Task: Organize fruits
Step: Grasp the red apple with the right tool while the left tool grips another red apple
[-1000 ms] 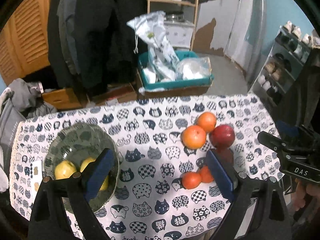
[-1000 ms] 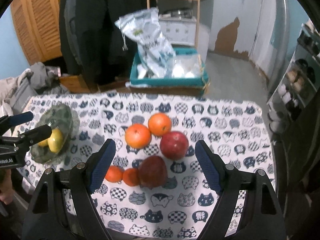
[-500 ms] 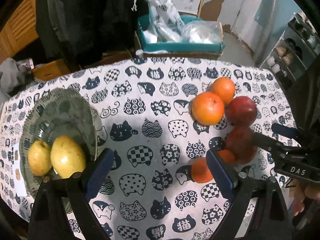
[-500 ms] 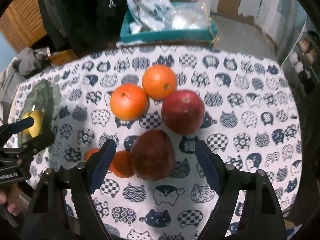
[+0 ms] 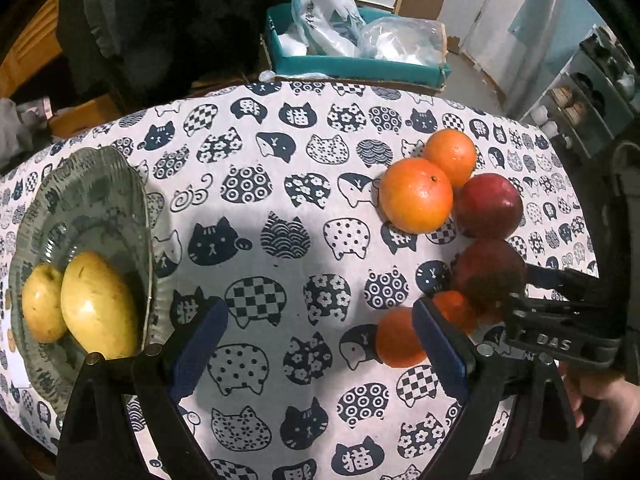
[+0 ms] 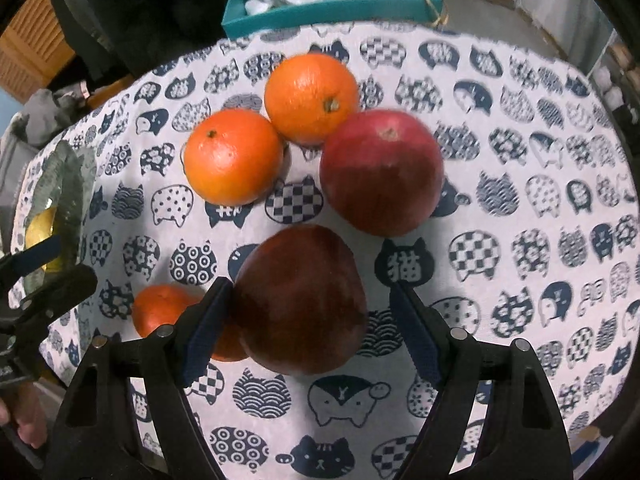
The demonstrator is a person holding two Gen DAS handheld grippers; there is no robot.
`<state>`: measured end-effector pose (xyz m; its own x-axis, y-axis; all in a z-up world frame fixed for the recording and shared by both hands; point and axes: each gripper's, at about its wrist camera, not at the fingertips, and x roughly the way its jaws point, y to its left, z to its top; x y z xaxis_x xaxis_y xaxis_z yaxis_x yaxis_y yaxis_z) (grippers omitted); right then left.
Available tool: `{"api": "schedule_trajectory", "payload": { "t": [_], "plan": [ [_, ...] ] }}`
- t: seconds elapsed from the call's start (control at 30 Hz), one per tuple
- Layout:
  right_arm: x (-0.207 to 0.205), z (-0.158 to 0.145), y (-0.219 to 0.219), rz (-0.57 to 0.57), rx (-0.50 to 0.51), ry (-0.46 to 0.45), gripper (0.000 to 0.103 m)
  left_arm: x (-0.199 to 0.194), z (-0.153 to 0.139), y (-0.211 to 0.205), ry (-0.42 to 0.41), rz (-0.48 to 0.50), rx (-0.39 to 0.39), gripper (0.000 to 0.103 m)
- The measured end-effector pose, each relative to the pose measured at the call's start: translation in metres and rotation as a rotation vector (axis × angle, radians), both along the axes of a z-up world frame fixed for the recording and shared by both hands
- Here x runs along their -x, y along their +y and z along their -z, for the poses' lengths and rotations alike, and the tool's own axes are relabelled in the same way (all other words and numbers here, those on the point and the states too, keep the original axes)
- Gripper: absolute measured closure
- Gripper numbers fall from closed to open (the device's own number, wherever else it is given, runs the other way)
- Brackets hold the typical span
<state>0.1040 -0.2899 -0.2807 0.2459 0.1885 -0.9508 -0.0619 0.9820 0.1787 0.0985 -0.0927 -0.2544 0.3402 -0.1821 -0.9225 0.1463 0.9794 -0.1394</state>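
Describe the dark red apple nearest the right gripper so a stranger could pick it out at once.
On the cat-print tablecloth, find the cluster of round fruit away from the green glass bowl. The dark red apple lies at its near edge, between the right gripper's blue-padded fingers, which have just been closing. It is duller and more shadowed than the brighter red apple behind.

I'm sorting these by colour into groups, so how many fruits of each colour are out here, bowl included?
Orange: 4, two large and two small
Red: 2
Yellow: 2, both in the glass bowl
Total: 8
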Motion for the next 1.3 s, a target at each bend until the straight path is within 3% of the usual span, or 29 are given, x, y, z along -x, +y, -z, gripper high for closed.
{"api": "schedule_trajectory", "payload": {
  "t": [0.13,0.33,0.7,0.83,0.97,1.03,1.1,1.3],
  "plan": [
    [-0.002,0.002,-0.004,0.018,-0.065,0.014,0.033,0.004,0.003,-0.006,0.006,0.024,-0.001,0.009],
    [0.004,-0.009,-0.005,0.022,0.022,-0.038,0.033,0.009,0.014,-0.022,0.037,0.071,0.019,0.009],
    [0.017,-0.022,-0.030,0.062,0.050,-0.070,0.033,0.016,0.029,-0.048,0.067,0.157,0.014,0.009],
    [0.018,-0.019,-0.031,0.066,0.049,-0.064,0.033,0.015,0.035,-0.055,0.086,0.185,0.016,0.026],
    [0.019,-0.018,-0.031,0.067,0.040,-0.061,0.033,0.015,0.040,-0.058,0.095,0.206,0.019,0.035],
    [0.019,-0.018,-0.030,0.063,0.041,-0.060,0.033,0.016,0.040,-0.059,0.100,0.220,0.028,0.051],
    [0.018,-0.018,-0.027,0.056,0.044,-0.061,0.033,0.016,0.039,-0.062,0.098,0.236,0.048,0.058],
    [0.017,-0.022,-0.018,0.046,0.061,-0.096,0.033,0.019,0.033,-0.062,0.054,0.236,-0.005,0.059]
  ]
}}
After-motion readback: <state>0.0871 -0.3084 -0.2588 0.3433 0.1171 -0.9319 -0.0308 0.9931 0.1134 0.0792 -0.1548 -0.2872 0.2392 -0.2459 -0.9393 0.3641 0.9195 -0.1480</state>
